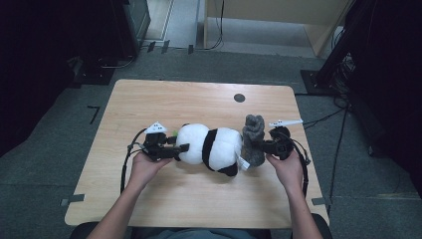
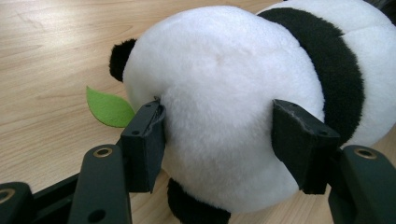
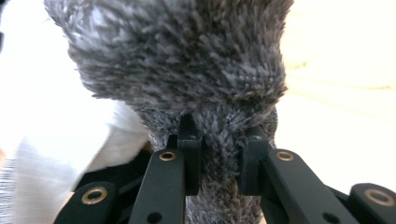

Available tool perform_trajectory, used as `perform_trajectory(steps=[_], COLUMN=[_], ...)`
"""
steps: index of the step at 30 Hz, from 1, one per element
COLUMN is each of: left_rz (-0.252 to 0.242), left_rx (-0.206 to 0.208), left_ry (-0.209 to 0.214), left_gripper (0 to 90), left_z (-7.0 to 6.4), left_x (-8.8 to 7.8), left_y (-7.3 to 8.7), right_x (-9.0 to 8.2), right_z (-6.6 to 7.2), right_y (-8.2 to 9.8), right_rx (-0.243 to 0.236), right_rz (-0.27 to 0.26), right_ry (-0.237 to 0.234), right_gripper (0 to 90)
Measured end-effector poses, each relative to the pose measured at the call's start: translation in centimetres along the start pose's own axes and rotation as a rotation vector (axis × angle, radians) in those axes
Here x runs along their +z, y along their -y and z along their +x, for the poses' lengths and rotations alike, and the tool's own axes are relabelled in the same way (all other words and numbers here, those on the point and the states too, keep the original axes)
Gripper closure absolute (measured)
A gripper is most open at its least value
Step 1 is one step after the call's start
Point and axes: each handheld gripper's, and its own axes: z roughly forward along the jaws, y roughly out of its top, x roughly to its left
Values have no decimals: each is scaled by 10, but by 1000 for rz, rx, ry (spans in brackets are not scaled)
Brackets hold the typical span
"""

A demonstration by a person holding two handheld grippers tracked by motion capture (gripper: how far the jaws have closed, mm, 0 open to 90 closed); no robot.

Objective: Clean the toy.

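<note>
Left gripper (image 1: 183,147) sits at centre left of the high view, held in the left hand (image 1: 144,167) and pointing toward the right of the frame. Its jaws stand partway apart and press into the white head of the panda (image 1: 211,145), one pad on each side. In the left gripper view the two black pads (image 2: 145,140) dent the white fur of the panda (image 2: 224,107) at lower left and lower right of the frame. A black ear shows at the upper left of the head, and a green leaf (image 2: 108,108) lies on the table (image 2: 46,56) just beside it, at middle left. A black band crosses the body at the upper right of that frame.

On the table (image 1: 164,99) in the high view the panda lies on its side at the centre, head to the left, black band in the middle, black foot at lower right. Touching its right end is a grey plush (image 1: 253,139), standing up toward the top of the frame.

Right of that, the right gripper (image 1: 264,147), held in the right hand (image 1: 287,167), points left with its jaws closed narrowly on the grey plush. In the right gripper view the pads (image 3: 189,154) pinch a thin fold of the grey plush (image 3: 187,56), whose bulk fills the upper frame; white fur shows at the left.

A dark round spot (image 1: 239,97) marks the table at upper centre right.
</note>
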Motion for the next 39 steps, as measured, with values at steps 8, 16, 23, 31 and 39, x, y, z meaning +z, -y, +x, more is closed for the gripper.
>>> perform_trajectory(steps=[8, 16, 23, 31, 39], left_rz=[0, -2, -1, 1, 0], left_rx=[0, 0, -1, -1, 0], left_ry=[0, -2, -2, -3, -5], left_gripper=[374, 375, 375, 375, 375], left_z=[0, 0, 0, 0, -1], left_x=[0, 0, 0, 0, 0], left_y=[0, 0, 0, 0, 0], right_x=[-27, -40, -35, 3, 48], right_z=[25, 71, 106, 142, 168], right_y=[-16, -31, -37, -36, -30], right_rx=[-69, -192, -280, -358, -377], right_rz=[-95, -122, -107, -21, 39], right_ry=[-27, -97, -156, -223, -312], right_gripper=[766, 768, 767, 769, 771])
